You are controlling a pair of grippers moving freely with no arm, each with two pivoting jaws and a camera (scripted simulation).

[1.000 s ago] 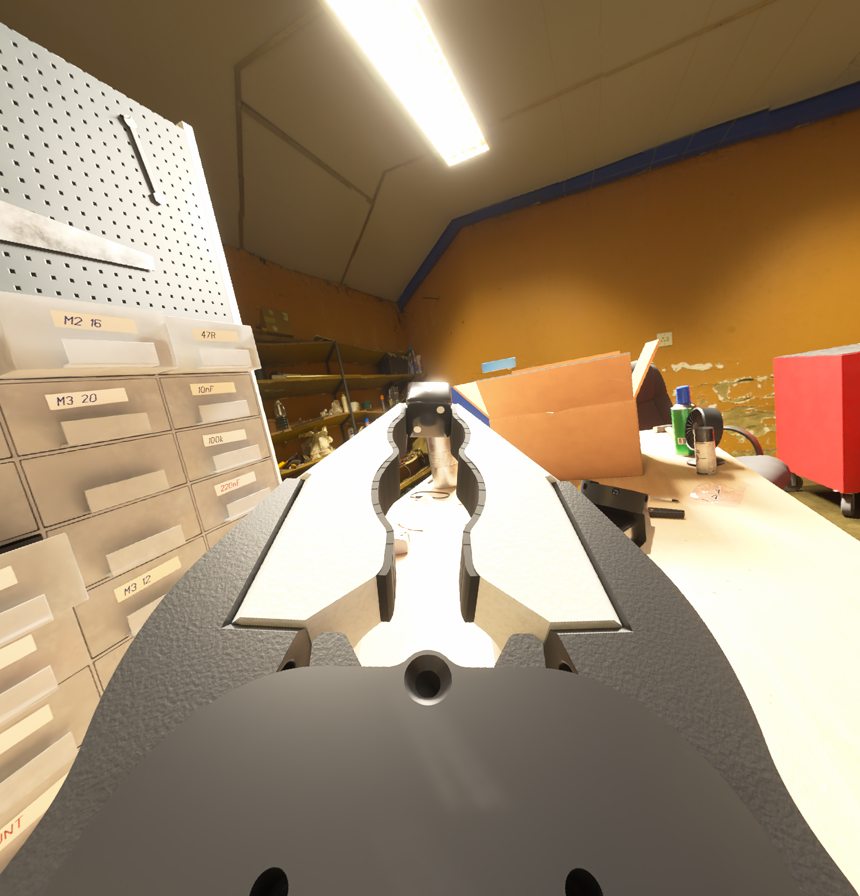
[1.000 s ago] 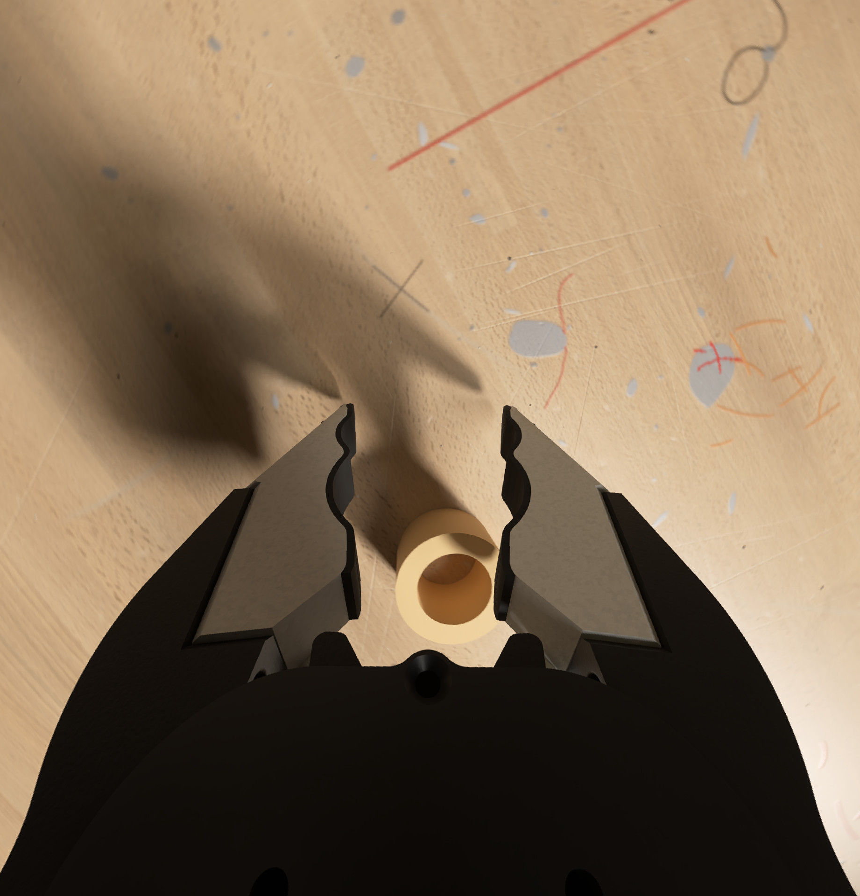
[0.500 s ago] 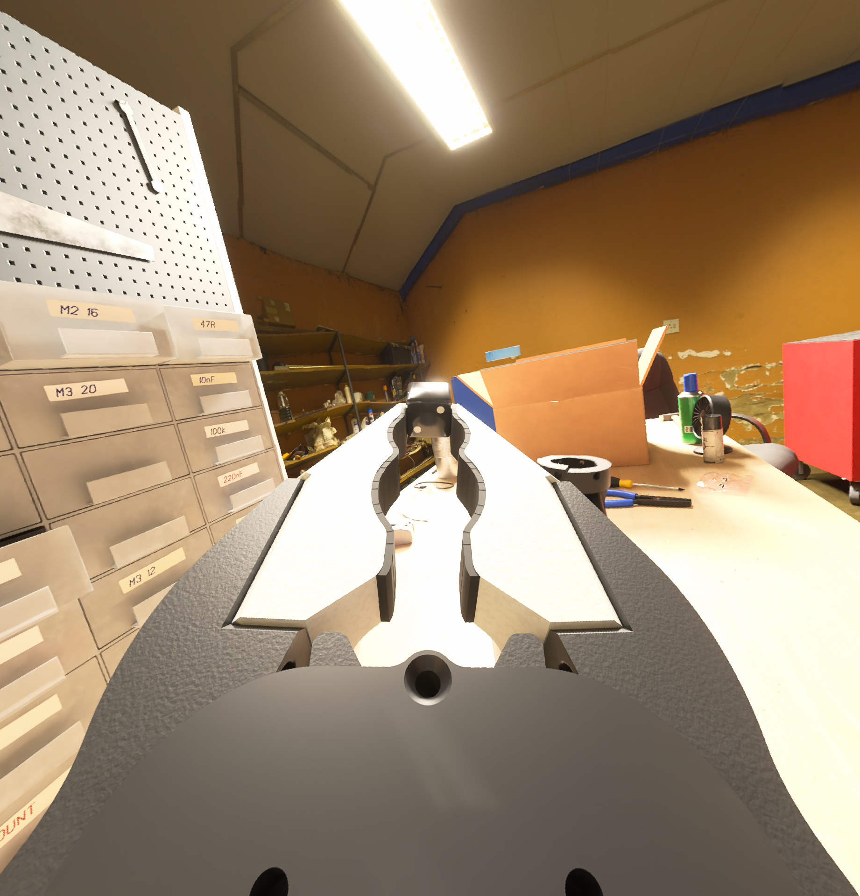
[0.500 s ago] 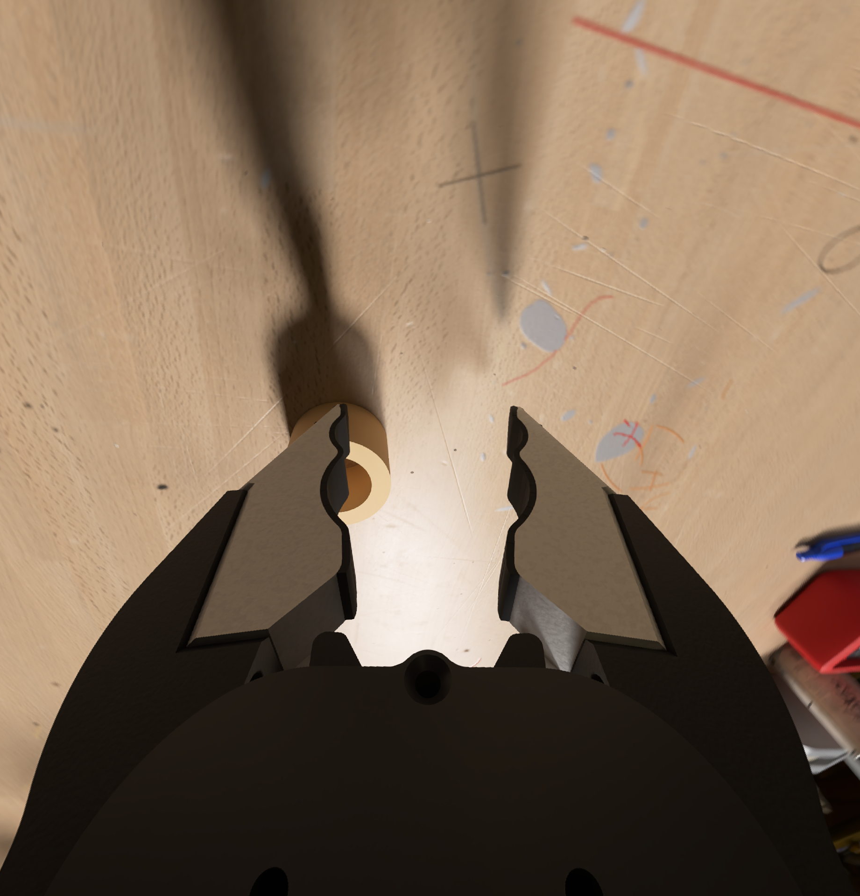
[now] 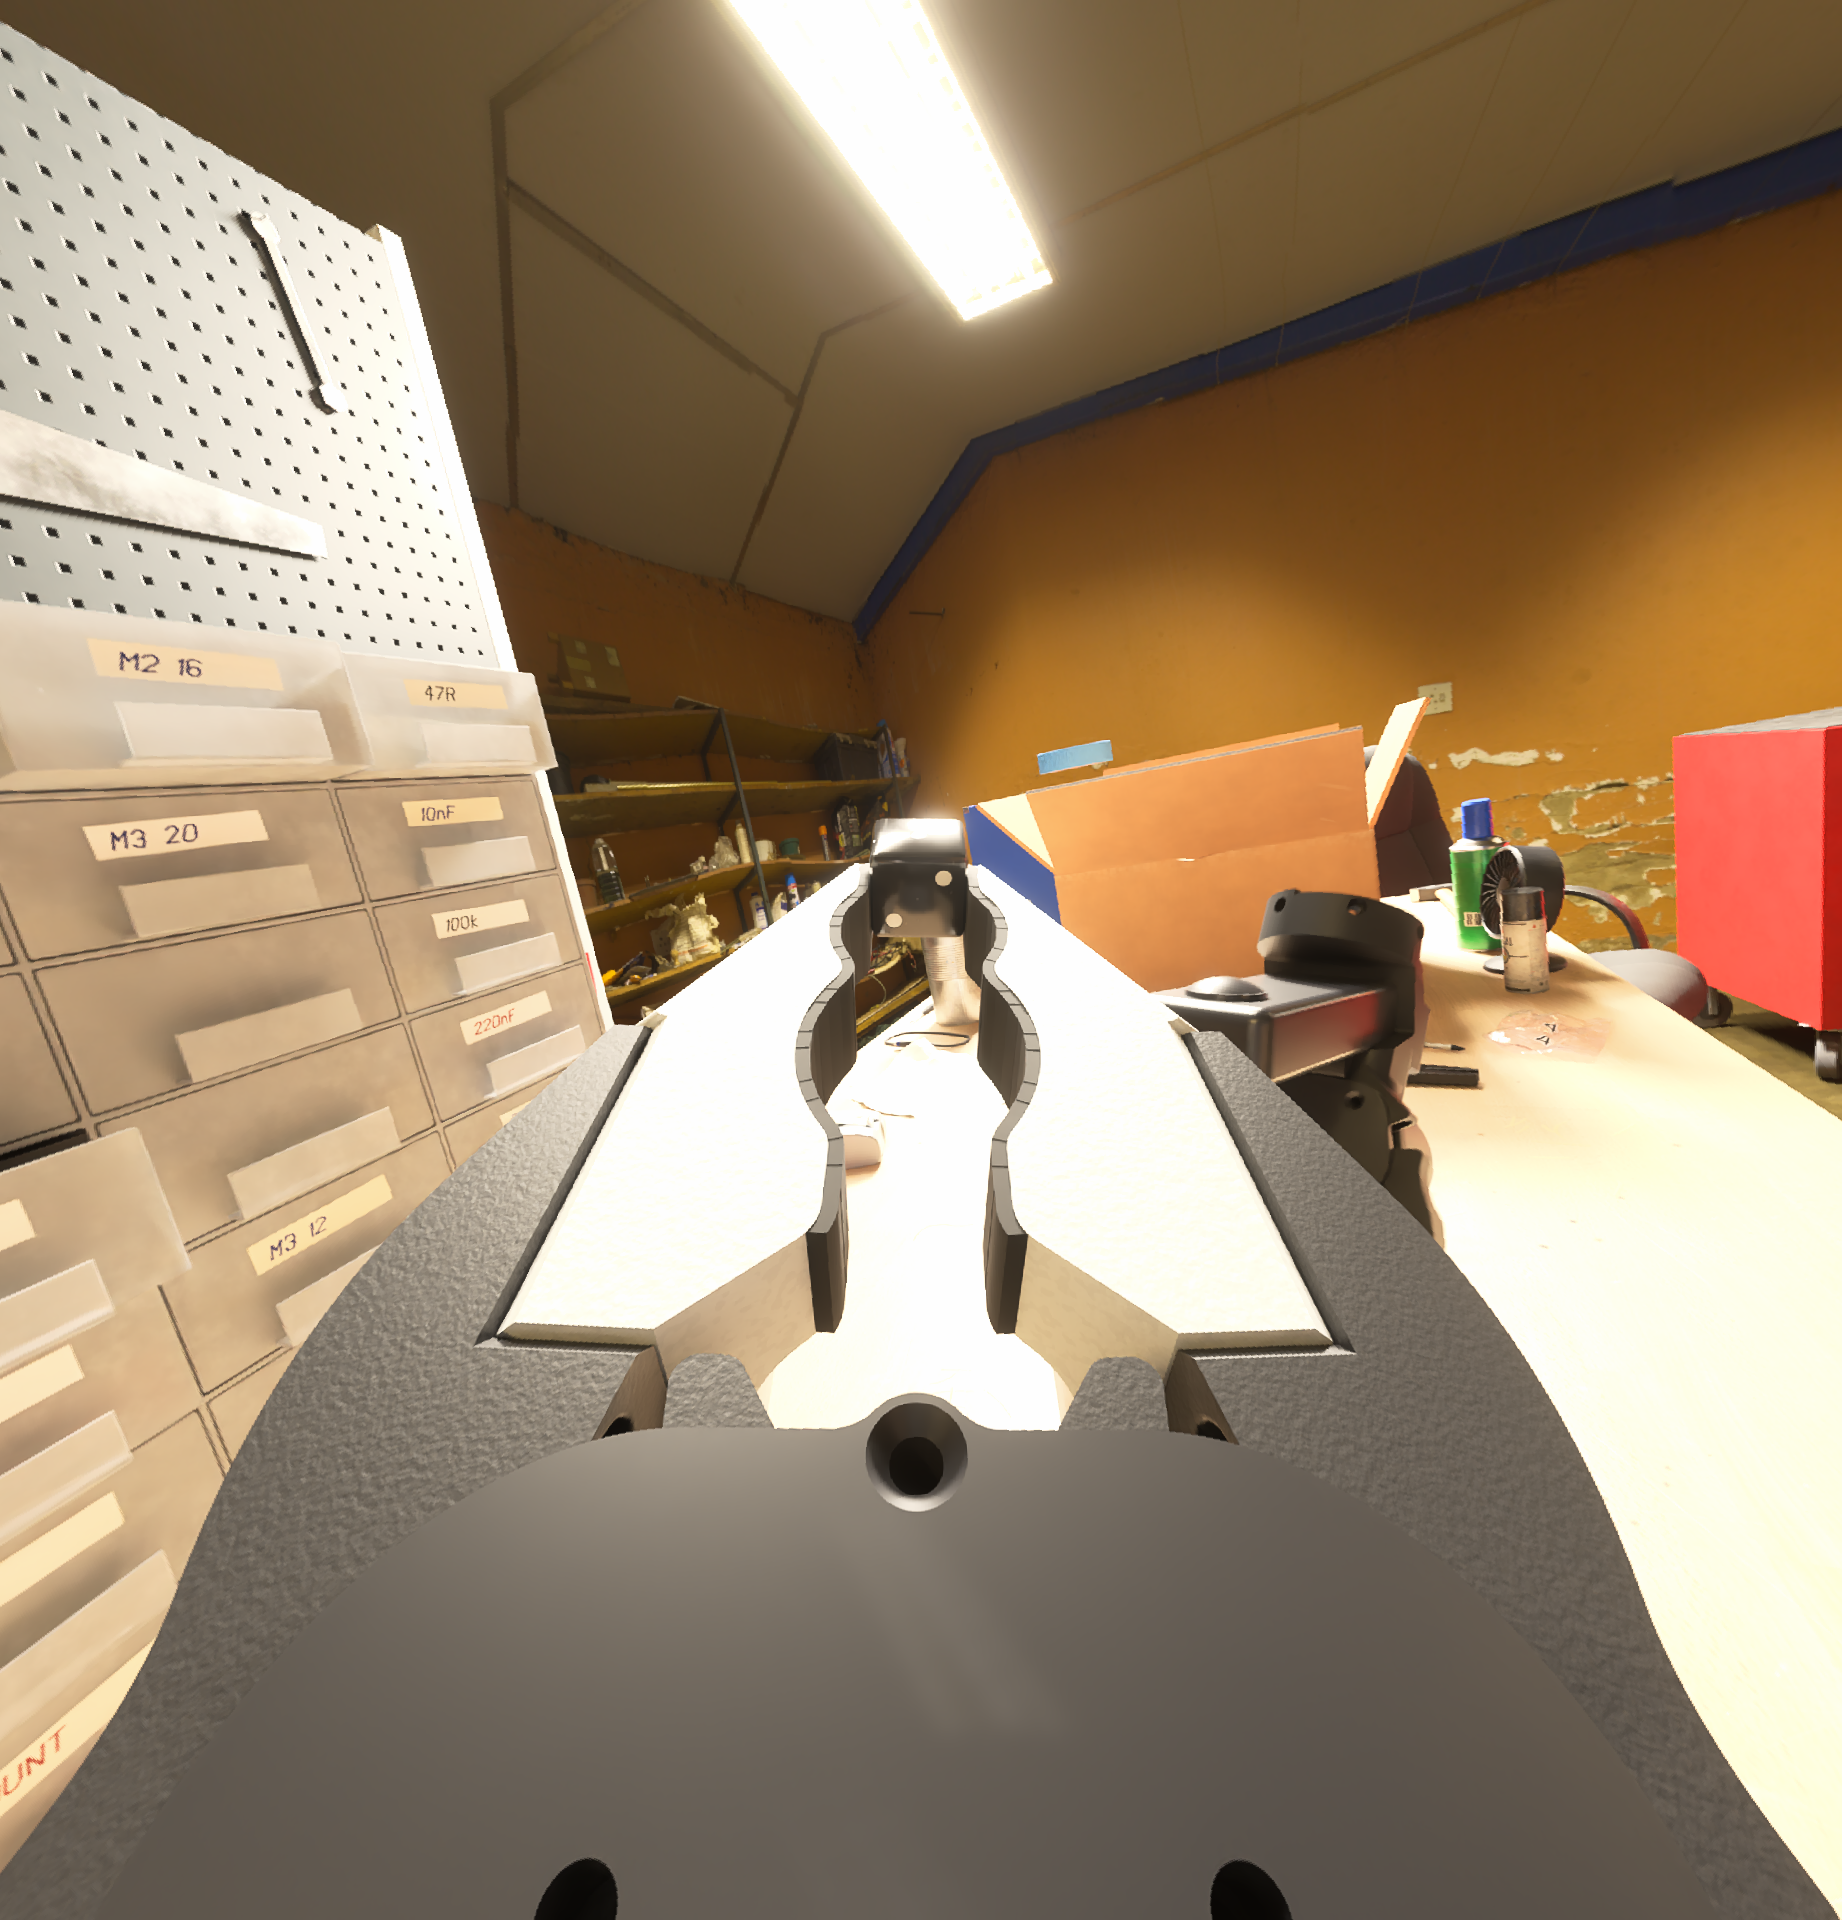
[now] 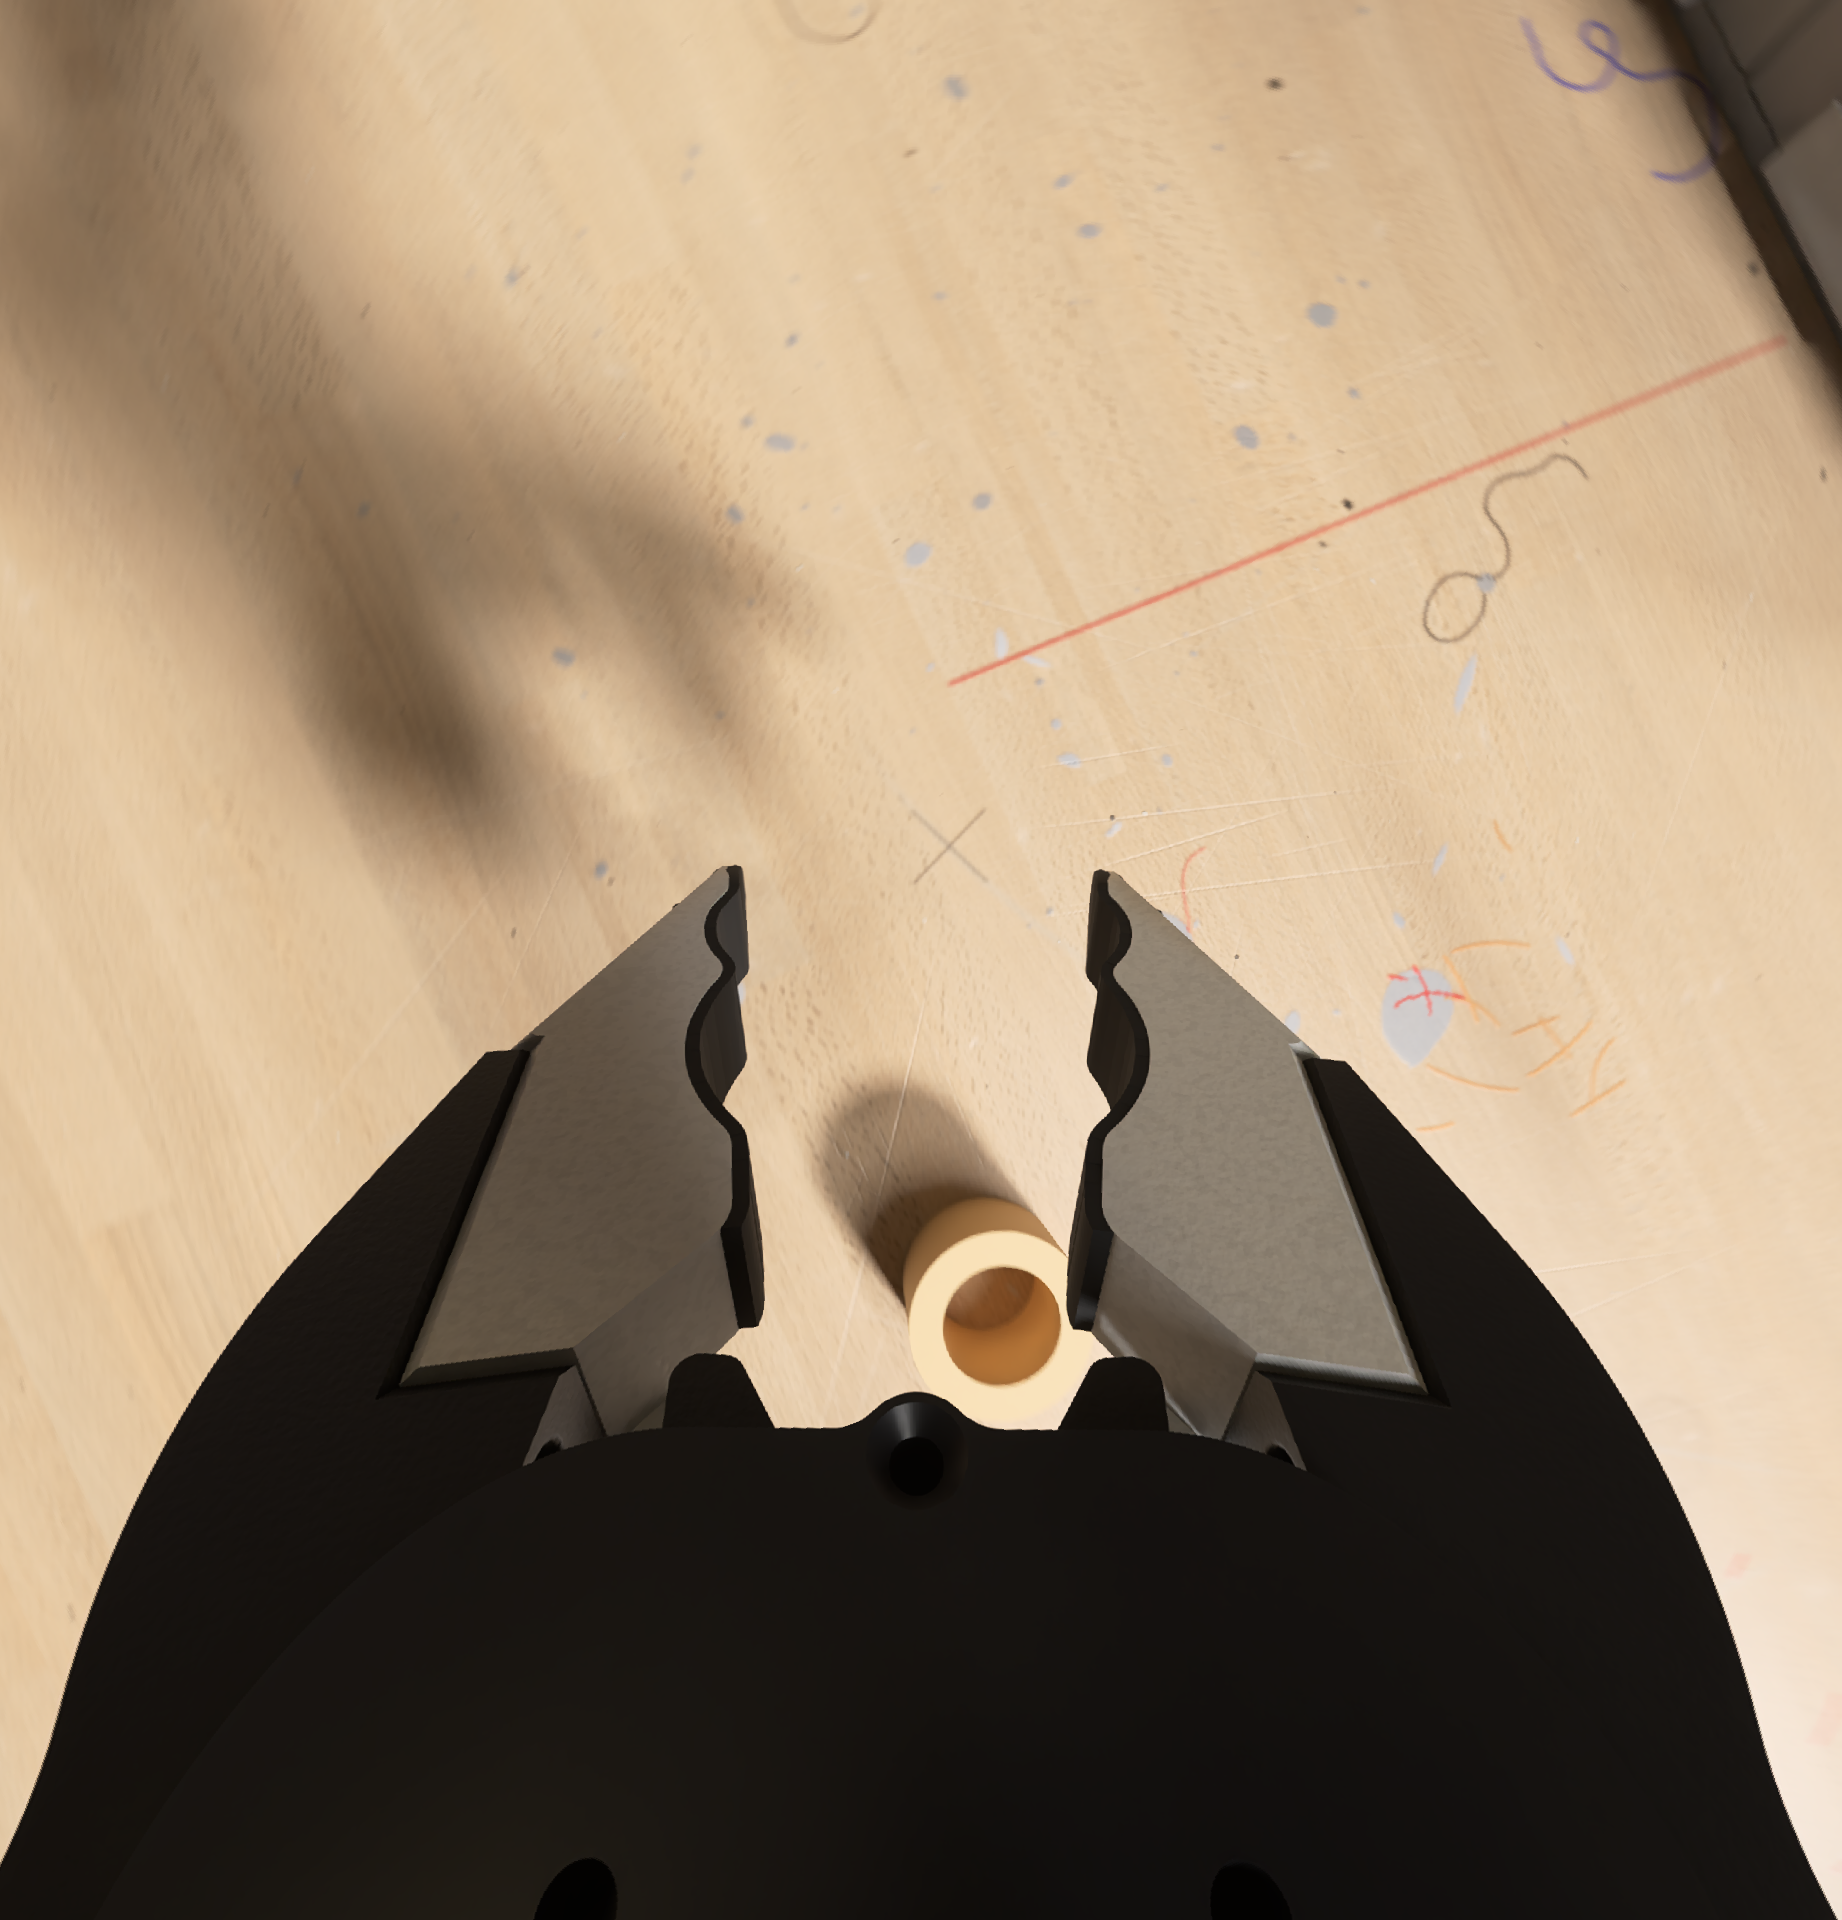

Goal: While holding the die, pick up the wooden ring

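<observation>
My left gripper [image 5: 917, 881] is shut on a small black die [image 5: 922, 906] with pale pips, pinched at its fingertips and held up above the workbench [image 5: 1623, 1299]. The wooden ring [image 6: 990, 1320], a short pale tube, lies on the bench top [image 6: 481, 312] with its bore facing the camera. My right gripper [image 6: 917, 878] is open and points down at the bench. The ring sits deep between its fingers, close against the right finger's base. The right gripper's dark body [image 5: 1332, 997] also shows to the right in the left wrist view.
A pegboard [image 5: 169, 364] and a wall of small drawers [image 5: 221, 935] stand at the left. A cardboard box [image 5: 1208, 842], a green bottle [image 5: 1473, 883] and a spray can [image 5: 1523, 940] stand farther along the bench. A red cabinet [image 5: 1779, 873] is at the far right.
Half a second ago the ring was at the right gripper's left fingertip; now it lies deep between the fingers, by the right one. The right gripper's body has come nearer in the left wrist view.
</observation>
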